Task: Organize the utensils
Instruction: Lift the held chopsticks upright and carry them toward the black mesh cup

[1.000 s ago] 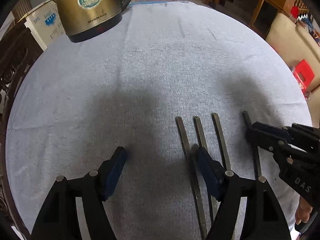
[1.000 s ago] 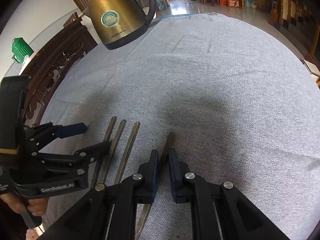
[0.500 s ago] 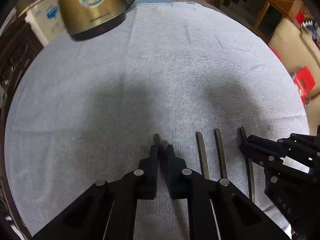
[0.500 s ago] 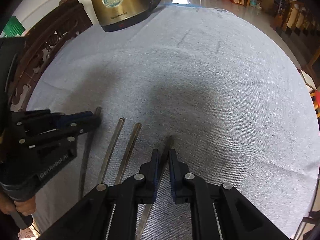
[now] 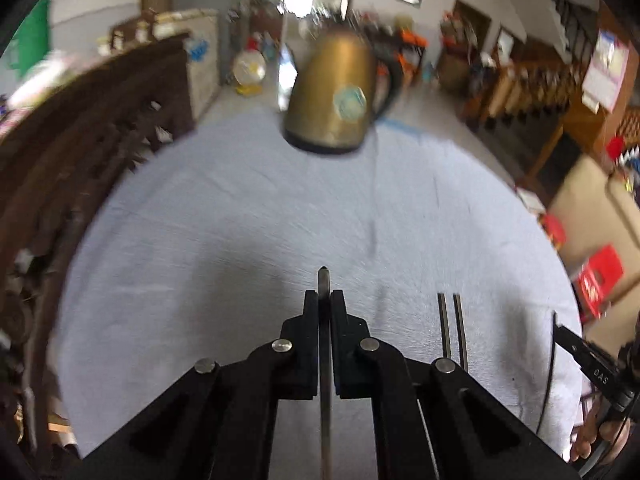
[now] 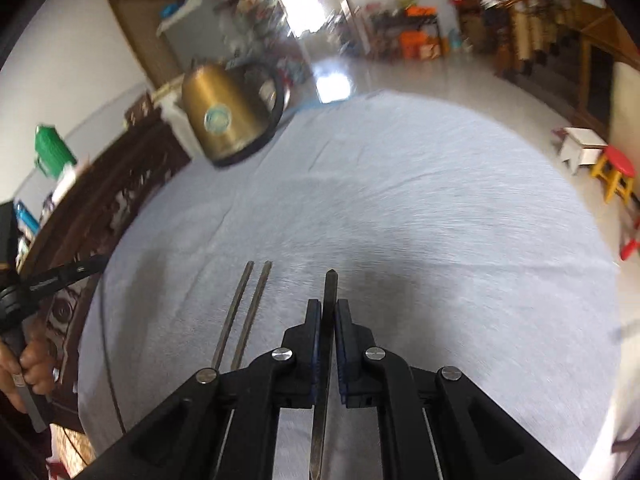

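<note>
Both grippers have lifted since earlier: our left gripper (image 5: 325, 300), newly closed, clamps one chopstick (image 5: 323, 280); our right gripper (image 6: 328, 308) clamps another (image 6: 329, 284). Two chopsticks (image 6: 244, 308) lie on the cloth (image 6: 440, 220); the far kettle's (image 5: 336, 96) label is blurred.

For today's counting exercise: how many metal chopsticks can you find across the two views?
4: one in the left gripper, one in the right gripper, and a pair of chopsticks side by side on the cloth. None seems hidden.
</note>
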A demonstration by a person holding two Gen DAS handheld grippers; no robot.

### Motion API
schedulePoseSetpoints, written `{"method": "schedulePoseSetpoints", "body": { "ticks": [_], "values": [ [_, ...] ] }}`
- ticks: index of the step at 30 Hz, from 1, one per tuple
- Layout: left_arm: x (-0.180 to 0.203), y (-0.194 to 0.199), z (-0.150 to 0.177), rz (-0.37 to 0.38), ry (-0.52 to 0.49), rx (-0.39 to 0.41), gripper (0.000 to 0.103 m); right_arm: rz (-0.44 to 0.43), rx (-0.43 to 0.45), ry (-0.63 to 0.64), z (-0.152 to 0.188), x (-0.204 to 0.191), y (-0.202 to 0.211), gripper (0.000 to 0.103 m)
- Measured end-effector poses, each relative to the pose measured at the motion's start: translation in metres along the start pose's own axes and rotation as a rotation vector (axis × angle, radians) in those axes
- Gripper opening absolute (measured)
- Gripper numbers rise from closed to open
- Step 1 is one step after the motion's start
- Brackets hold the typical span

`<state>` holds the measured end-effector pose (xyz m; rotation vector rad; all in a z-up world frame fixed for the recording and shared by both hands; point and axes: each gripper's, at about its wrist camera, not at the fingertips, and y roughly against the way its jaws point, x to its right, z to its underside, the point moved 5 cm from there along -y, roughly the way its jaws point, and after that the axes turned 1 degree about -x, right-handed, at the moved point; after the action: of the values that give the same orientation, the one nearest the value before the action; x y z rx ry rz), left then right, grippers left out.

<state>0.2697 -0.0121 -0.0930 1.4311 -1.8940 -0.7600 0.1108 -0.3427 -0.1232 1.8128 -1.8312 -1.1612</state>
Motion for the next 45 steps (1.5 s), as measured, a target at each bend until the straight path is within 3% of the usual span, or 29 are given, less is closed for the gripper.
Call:
{"method": "schedulePoseSetpoints", "body": {
  "ticks": [6,11,23,29,45],
  "values": [
    [-0.02,0.091,0.015,-0.001,0.068,0.196,0.005,0.039,0.184,-0.041,0.012,0.005,0.07,0.007],
    [-0.018,0.153,0.044,-0.009,0.088,0.313,0.005,0.036,0.317,-0.053,0.021,-0.003,0.128,0.007],
    [0.006,0.237,0.077,0.042,0.081,0.431,0.005,0.037,0.544,0.039,0.028,-0.05,0.223,0.007],
    [0.018,0.267,0.085,0.048,0.052,0.467,0.005,0.036,0.588,0.071,0.029,-0.066,0.244,0.007],
    [0.016,0.255,0.099,-0.077,0.035,0.413,0.005,0.007,0.554,0.068,0.037,-0.062,0.257,0.007]
  ]
}}
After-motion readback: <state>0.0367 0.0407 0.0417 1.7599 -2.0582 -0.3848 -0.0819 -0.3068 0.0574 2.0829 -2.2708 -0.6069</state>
